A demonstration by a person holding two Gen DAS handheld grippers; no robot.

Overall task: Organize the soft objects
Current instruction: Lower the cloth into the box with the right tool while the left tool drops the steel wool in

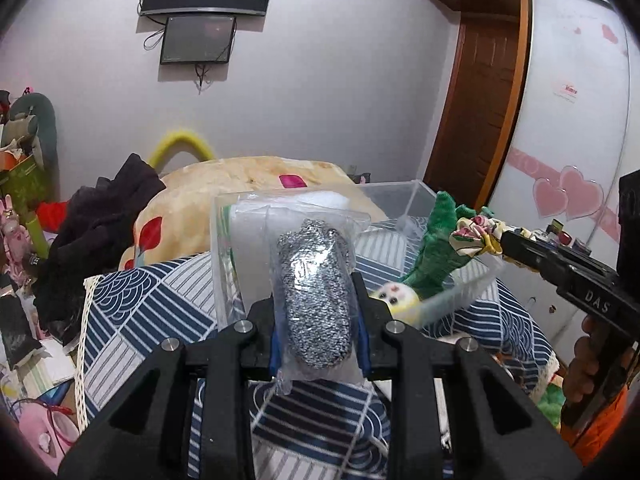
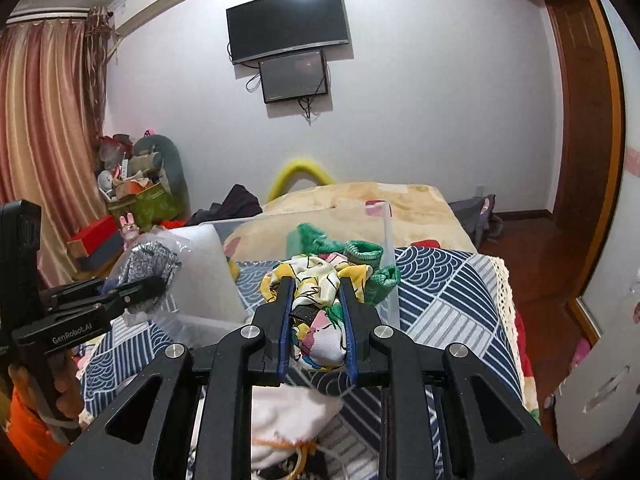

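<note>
My left gripper point(image 1: 316, 284) is shut on a bagged silver mesh scrubber point(image 1: 316, 296), held above the near edge of a clear plastic bin point(image 1: 464, 298); it also shows in the right wrist view point(image 2: 150, 266). My right gripper point(image 2: 318, 284) is shut on a colourful patterned cloth point(image 2: 320, 320), held over the bin's right side; the cloth also shows in the left wrist view point(image 1: 476, 236). A green plush toy with a pale face point(image 1: 436, 248) lies in the bin. White foam point(image 2: 200, 264) stands inside the bin.
The bin sits on a blue-and-white patterned cover point(image 1: 152, 308). A dark garment point(image 1: 100, 232) and a beige blanket point(image 1: 248, 184) lie behind. A white cloth bundle point(image 2: 292, 420) lies under my right gripper. Clutter stands at the left; a wardrobe point(image 1: 568, 120) at the right.
</note>
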